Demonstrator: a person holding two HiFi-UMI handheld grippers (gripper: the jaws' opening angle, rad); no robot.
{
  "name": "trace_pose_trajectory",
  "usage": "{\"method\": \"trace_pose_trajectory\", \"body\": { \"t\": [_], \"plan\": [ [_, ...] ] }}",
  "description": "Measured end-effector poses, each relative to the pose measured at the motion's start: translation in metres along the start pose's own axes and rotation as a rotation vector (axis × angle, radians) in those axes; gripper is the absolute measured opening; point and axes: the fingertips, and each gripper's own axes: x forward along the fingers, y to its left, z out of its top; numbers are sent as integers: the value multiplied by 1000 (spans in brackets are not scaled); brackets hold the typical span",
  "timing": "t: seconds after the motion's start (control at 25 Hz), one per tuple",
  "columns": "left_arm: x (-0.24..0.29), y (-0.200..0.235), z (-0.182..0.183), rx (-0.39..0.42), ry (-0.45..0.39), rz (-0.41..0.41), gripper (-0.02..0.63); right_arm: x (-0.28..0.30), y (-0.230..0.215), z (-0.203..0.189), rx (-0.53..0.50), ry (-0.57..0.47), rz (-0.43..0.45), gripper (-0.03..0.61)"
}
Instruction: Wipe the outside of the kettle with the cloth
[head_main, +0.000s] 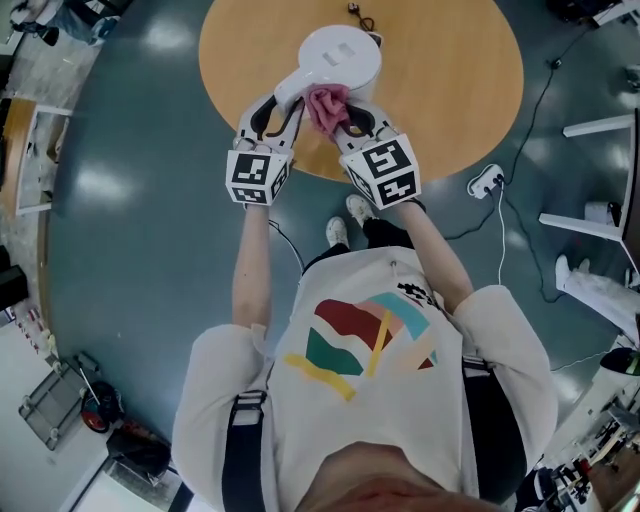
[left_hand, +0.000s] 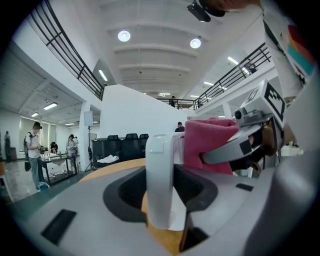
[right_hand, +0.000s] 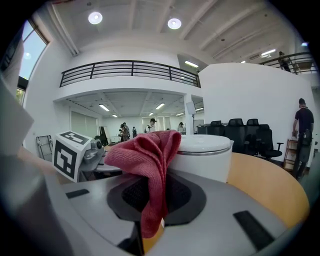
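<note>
Kettle handle (left_hand: 160, 185) clamped by left gripper (head_main: 278, 103), cloth (right_hand: 150, 155) clenched by right gripper (head_main: 347, 120), whose view hides handle

White kettle (head_main: 340, 55) upright on table (head_main: 450, 90); pink cloth (head_main: 327, 108) bunched, apparently against its side.

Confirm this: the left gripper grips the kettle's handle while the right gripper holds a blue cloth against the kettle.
Wrong colour: the cloth is pinkish red, not blue, as the right gripper view shows. The left gripper does grip the kettle's handle.
</note>
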Motion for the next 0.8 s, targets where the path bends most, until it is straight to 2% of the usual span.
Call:
{"method": "trace_pose_trajectory", "body": {
  "t": [0.2,0.4,0.6,0.8],
  "plan": [
    [7,0,-4,1,0,-18,202,-12,-23,-15,25,2,-20,46],
    [12,1,-4,10,-4,-33,202,-23,-40,-18,35,-6,-44,46],
    [17,4,-2,16,-5,-58,202,-34,-67,-22,98,-18,-98,46],
    [21,10,-2,19,-6,-73,202,-29,-81,-21,119,-28,-107,46]
  ]
}}
